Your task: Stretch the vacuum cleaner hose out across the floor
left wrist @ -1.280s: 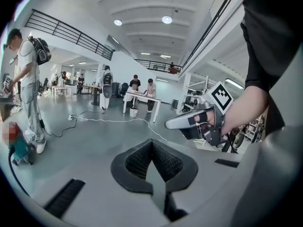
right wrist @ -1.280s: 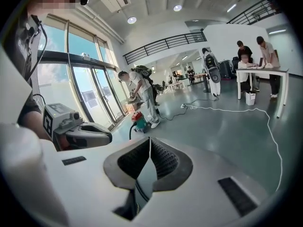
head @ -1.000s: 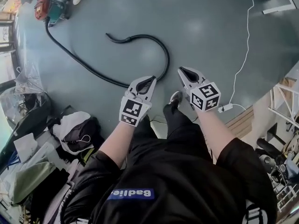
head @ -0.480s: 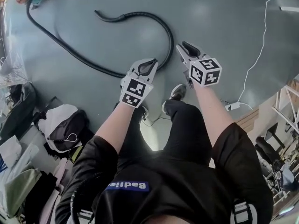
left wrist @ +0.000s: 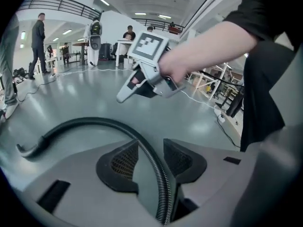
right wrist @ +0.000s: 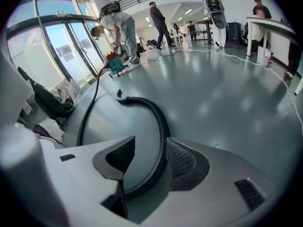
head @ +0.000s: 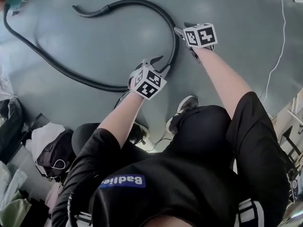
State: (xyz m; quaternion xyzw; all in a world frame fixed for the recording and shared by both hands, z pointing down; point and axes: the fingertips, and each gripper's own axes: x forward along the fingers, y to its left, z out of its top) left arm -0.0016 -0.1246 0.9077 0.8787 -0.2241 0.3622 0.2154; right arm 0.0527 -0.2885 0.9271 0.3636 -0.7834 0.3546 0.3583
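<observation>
The black ribbed vacuum hose [head: 173, 37] lies on the grey floor in a big loop. Its nozzle end [head: 78, 9] is at the upper left, and its long run leads off to the vacuum cleaner [right wrist: 113, 60]. My left gripper [head: 158, 63] straddles the hose [left wrist: 154, 164] near the loop's lower bend. Its jaws are opening, with a gap on both sides. My right gripper [head: 177, 30] straddles the hose [right wrist: 163, 141] higher on the bend. Its jaws are also opening; the hose lies close along the right pad [right wrist: 182, 160] and is not pinched.
Bags and clothes [head: 52, 143] are piled at the lower left. A white cable [head: 279, 46] runs along the floor at the right. The person's shoe [head: 187, 105] is just behind the grippers. People and tables [left wrist: 125, 37] stand far off.
Both grippers have dropped forward from above the floor onto the hose's bend. Their jaws, shut before, now stand apart around the hose. The person has bent lower.
</observation>
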